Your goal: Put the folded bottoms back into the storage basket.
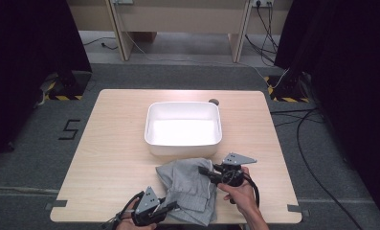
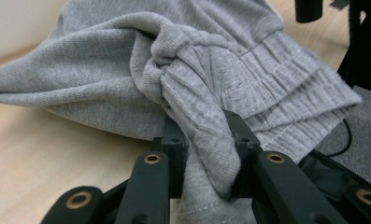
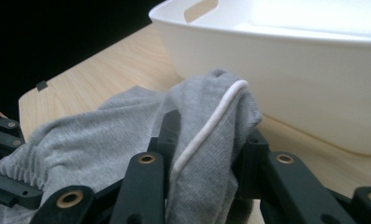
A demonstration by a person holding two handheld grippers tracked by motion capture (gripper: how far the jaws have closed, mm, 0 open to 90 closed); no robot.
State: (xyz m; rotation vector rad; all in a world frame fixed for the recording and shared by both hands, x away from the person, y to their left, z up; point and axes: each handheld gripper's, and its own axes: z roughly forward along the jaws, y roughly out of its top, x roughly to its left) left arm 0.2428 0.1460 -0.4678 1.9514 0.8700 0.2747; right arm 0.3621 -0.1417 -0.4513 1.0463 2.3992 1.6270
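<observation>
A grey garment (image 1: pixel 190 189) lies crumpled on the near edge of the wooden table (image 1: pixel 111 143), just in front of a white tub (image 1: pixel 183 125). The left gripper (image 1: pixel 171 207) has its jaws closed on a fold at the cloth's near left corner — the left gripper view shows a bunched ridge (image 2: pixel 206 140) pinched between them, beside a ribbed waistband (image 2: pixel 286 79). The right gripper (image 1: pixel 204 170) clamps the far right edge; its own view reveals a white-piped hem (image 3: pixel 206 135) in the jaws. Grey floor, dark curtains and cables surround the table.
</observation>
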